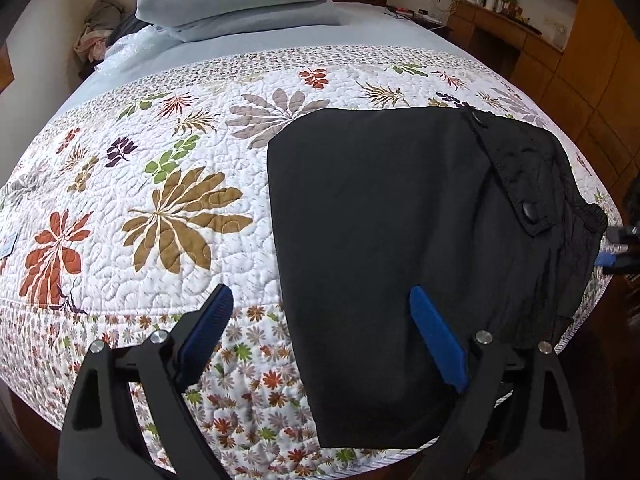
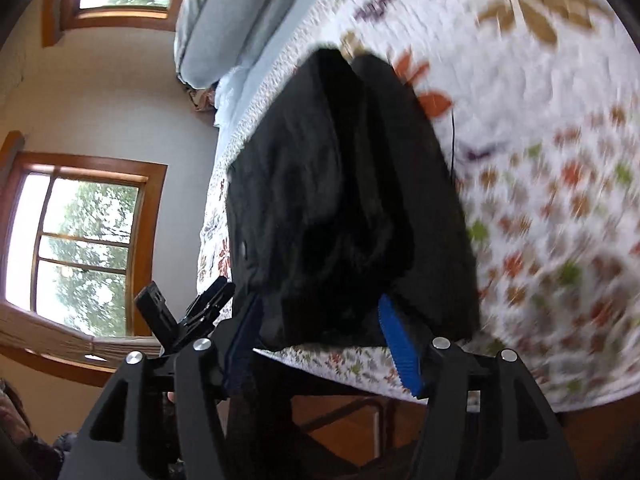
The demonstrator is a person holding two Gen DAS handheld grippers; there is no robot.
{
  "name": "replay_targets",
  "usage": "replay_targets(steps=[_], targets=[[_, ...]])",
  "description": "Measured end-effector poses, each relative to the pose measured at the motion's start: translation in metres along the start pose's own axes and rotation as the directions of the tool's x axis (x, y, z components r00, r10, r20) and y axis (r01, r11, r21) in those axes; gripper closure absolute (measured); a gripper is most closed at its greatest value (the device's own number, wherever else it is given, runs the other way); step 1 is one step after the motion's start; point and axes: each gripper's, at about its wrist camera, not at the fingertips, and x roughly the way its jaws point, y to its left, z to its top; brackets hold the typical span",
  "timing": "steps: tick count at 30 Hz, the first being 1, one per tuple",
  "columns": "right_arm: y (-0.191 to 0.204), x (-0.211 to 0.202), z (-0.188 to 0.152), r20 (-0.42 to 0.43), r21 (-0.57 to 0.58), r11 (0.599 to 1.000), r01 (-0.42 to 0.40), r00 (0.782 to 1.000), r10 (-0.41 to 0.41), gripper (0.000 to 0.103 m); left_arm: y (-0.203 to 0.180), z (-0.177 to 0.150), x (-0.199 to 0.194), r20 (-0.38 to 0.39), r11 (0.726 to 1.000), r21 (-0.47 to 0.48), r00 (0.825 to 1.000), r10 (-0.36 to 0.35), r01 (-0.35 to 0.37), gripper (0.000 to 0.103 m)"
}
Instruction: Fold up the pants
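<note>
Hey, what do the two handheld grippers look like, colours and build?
Both look alike. The left gripper and the right gripper each have matte black angular arms with cut-out slots, round silver pivot bolts, and two long blue ribbed finger pads. No cables, markings or sleeves are visible.

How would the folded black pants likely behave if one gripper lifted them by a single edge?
The black pants would probably sag and unfold: they lie as soft stacked layers with a gathered, wrinkled waistband. They look light, thin cloth lying nearly flat on the quilt. Pushed, they would likely bunch rather than slide, since the stitched quilt looks grippy.
</note>
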Motion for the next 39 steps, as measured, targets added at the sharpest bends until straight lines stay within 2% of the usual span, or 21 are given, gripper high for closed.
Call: replay_targets(steps=[5, 6, 7, 9, 12, 18, 22, 31, 33, 35, 37, 38, 39], targets=[[-0.012, 0.014, 0.008, 0.041, 0.091, 0.992, -0.089, 0.995, 0.086, 0.036, -0.002, -0.001, -0.001, 0.002, 1.000, 0.012, 1.000, 0.004, -0.004, 0.013], [-0.010, 0.015, 0.010, 0.044, 0.083, 0.993, -0.088, 0.995, 0.085, 0.039, -0.002, -0.001, -0.001, 0.003, 1.000, 0.013, 1.000, 0.004, -0.004, 0.013], [-0.005, 0.014, 0.010, 0.050, 0.056, 0.996, -0.073, 0.996, 0.071, 0.050, -0.002, -0.001, -0.001, 0.004, 1.000, 0.012, 1.000, 0.005, -0.005, 0.013], [0.007, 0.011, 0.011, 0.056, -0.002, 0.999, -0.038, 0.998, 0.038, 0.064, -0.002, -0.001, 0.000, 0.006, 1.000, 0.009, 1.000, 0.008, -0.008, 0.013], [0.027, 0.004, 0.005, 0.066, -0.089, 0.996, 0.016, 0.998, -0.010, 0.067, -0.001, 0.000, 0.002, 0.000, 1.000, 0.004, 1.000, -0.001, 0.001, 0.013], [0.054, -0.005, -0.004, 0.085, -0.148, 0.986, 0.075, 0.994, -0.063, 0.069, -0.004, 0.000, 0.005, -0.005, 1.000, 0.014, 1.000, -0.009, 0.009, 0.011], [0.054, -0.011, -0.009, 0.092, -0.153, 0.983, 0.100, 0.992, -0.087, 0.069, -0.007, 0.001, 0.007, -0.006, 1.000, 0.020, 1.000, -0.013, 0.013, 0.011], [0.004, -0.008, -0.009, 0.079, -0.064, 0.991, 0.119, 0.990, -0.114, 0.069, -0.007, 0.004, 0.003, 0.008, 1.000, 0.030, 1.000, 0.004, -0.004, 0.011], [0.001, -0.008, -0.010, 0.076, -0.062, 0.992, 0.111, 0.991, -0.106, 0.066, -0.007, 0.004, -0.001, 0.015, 1.000, 0.029, 1.000, 0.009, -0.009, 0.011], [0.003, -0.010, -0.008, 0.085, -0.059, 0.991, 0.116, 0.990, -0.111, 0.058, -0.006, 0.006, -0.007, 0.024, 0.999, 0.031, 1.000, 0.009, -0.010, 0.011], [0.006, -0.025, -0.010, 0.114, -0.081, 0.987, 0.138, 0.985, -0.128, 0.043, -0.006, 0.007, -0.016, 0.036, 0.999, 0.037, 0.999, 0.010, -0.011, 0.010], [0.010, -0.034, -0.011, 0.129, -0.096, 0.984, 0.150, 0.982, -0.137, 0.039, -0.006, 0.009, -0.021, 0.043, 0.999, 0.045, 0.999, 0.017, -0.018, 0.010], [0.015, -0.044, -0.012, 0.149, -0.113, 0.981, 0.160, 0.979, -0.142, 0.030, -0.007, 0.010, -0.025, 0.049, 0.998, 0.053, 0.999, 0.020, -0.023, 0.010]])
